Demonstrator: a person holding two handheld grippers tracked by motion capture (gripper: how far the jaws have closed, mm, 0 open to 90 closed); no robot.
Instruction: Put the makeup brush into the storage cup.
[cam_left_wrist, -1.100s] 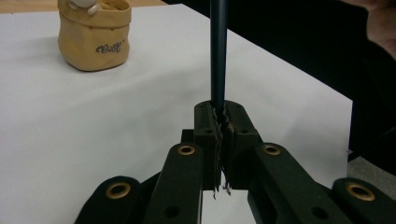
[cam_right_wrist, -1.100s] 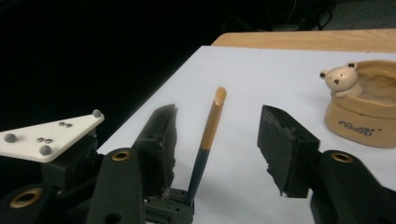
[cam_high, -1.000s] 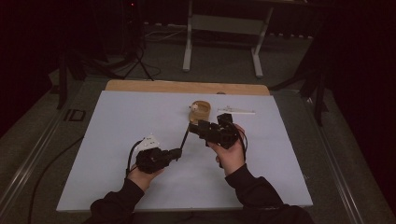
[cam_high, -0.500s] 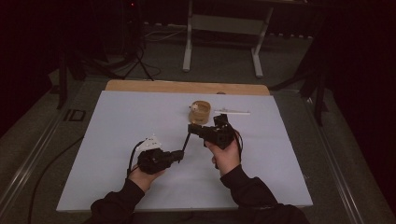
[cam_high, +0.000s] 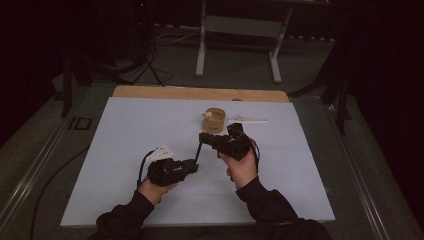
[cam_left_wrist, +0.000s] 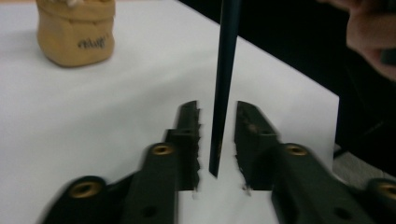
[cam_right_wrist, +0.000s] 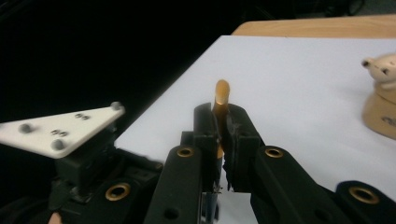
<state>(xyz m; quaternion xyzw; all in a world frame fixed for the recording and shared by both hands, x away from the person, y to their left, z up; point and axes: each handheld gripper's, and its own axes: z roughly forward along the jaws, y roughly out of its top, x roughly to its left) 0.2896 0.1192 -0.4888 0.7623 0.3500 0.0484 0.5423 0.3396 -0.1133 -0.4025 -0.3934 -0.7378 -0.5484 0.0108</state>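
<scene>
Since the earlier high view, the right gripper (cam_high: 204, 138) has closed its jaws onto the upper end of the thin dark stick (cam_high: 198, 151), and the left gripper (cam_high: 194, 165) has just been easing its jaws apart around the lower end; both hands sit where they were.

In the right gripper view the jaws are clamped on the stick (cam_right_wrist: 221, 100), whose tan, rounded tip pokes out just past the fingertips toward twelve o'clock. The grey three-cornered plate (cam_right_wrist: 58, 129) of the left gripper lies at about nine o'clock from them.

In the left gripper view the stick (cam_left_wrist: 224, 84) stands upright between the two jaws, its bottom end low in the gap. A sliver of white shows on either side of it, so the pads (cam_left_wrist: 189, 135) no longer press on it: the jaws stand slightly open with the stick between them.

From above, the stick runs as a short dark line from the left gripper up to the right one, over the middle of the white table (cam_high: 125, 130). A small tan pouch (cam_high: 215, 120) stands on the table at about one o'clock from the right gripper, near but apart. A slim white strip (cam_high: 248, 120) lies just beside the pouch at its three o'clock.
</scene>
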